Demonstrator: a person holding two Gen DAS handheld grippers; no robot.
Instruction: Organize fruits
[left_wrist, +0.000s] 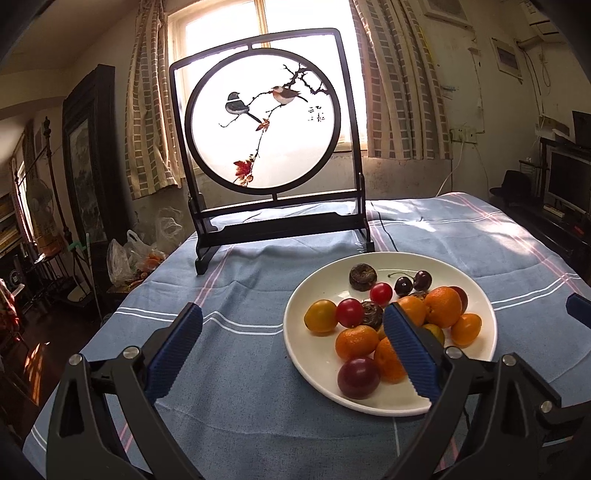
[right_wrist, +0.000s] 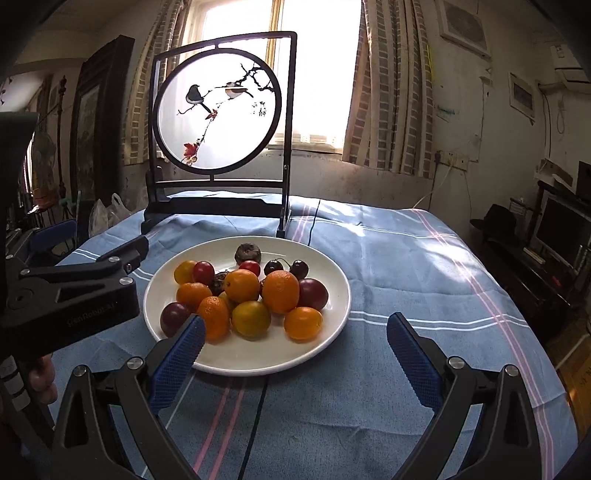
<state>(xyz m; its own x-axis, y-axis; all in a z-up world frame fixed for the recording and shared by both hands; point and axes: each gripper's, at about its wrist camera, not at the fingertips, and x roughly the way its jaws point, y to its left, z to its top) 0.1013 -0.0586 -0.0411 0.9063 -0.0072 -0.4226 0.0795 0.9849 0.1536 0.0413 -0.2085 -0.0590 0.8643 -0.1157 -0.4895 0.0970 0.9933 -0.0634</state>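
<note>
A white plate (left_wrist: 314, 354) (right_wrist: 332, 280) on the blue striped tablecloth holds several oranges (left_wrist: 356, 343) (right_wrist: 280, 291), dark plums (left_wrist: 358, 377) (right_wrist: 313, 293), red cherry tomatoes (left_wrist: 381, 293) (right_wrist: 203, 272), two dark cherries (left_wrist: 413, 282) (right_wrist: 286, 267) and brown dried pieces (left_wrist: 362, 276) (right_wrist: 248, 254). My left gripper (left_wrist: 293, 325) is open and empty, above the plate's near left side. My right gripper (right_wrist: 295, 334) is open and empty, just in front of the plate. The left gripper's body also shows at the left of the right wrist view (right_wrist: 125, 258).
A dark framed round screen with painted birds (left_wrist: 264, 122) (right_wrist: 218, 110) stands upright behind the plate. The tablecloth (left_wrist: 229, 376) (right_wrist: 406, 258) covers the table. Plastic bags (left_wrist: 129, 258) sit on a stand to the left. A cable (right_wrist: 255, 417) runs under the cloth's front.
</note>
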